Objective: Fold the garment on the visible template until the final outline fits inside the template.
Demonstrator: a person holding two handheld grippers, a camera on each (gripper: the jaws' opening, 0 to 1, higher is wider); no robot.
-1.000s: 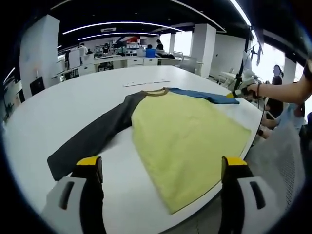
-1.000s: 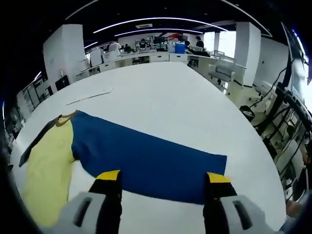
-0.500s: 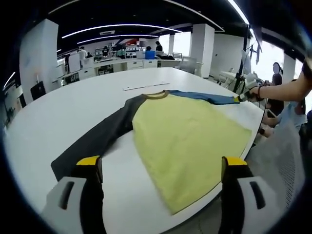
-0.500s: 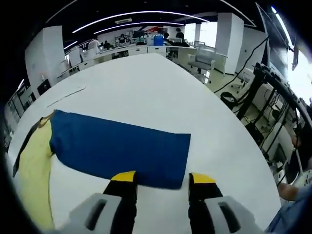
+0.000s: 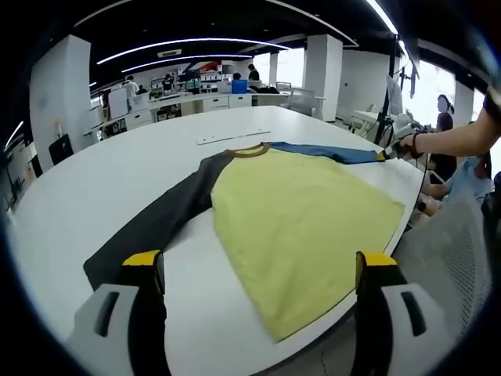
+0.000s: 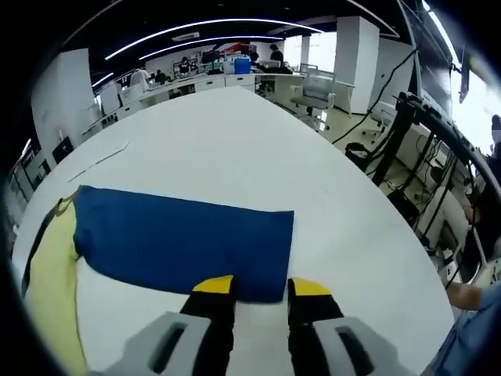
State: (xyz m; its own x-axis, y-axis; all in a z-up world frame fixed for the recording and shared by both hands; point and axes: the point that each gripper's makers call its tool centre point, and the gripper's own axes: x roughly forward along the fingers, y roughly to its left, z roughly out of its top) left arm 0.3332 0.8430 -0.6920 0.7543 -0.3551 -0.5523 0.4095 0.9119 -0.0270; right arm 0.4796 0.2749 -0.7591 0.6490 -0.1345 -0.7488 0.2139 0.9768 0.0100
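The bench (image 5: 86, 176) is a large white surface with a rounded edge, set in an open office with desks and white columns behind it.

The garment (image 5: 297, 215) lies flat on the bench, near its front edge. In the left gripper view the yellow body panel faces up, with the neckline (image 5: 250, 149) directed away from the camera. The dark grey sleeve (image 5: 160, 219) extends from the shoulder toward the lower left of that view and lies flat. The blue sleeve (image 6: 184, 239) extends to the opposite side, toward the bench edge, and also lies flat; its cuff end is square-cut.

A thin pale strip (image 5: 233, 136) lies on the bench beyond the neckline, apart from the garment. No template outline can be made out on the bench surface.

The left hand-held gripper (image 5: 262, 270) is held above the bench at the hem side of the garment. Its yellow-tipped jaws stand wide apart and hold nothing.

The right hand-held gripper (image 6: 261, 284) is positioned at the cuff corner of the blue sleeve. Its jaws stand close together with a narrow gap, and the sleeve edge lies at the tips. Whether fabric is clamped cannot be told. In the left gripper view this hand-held gripper appears at the far sleeve end, held by a person's hand (image 5: 409, 145).
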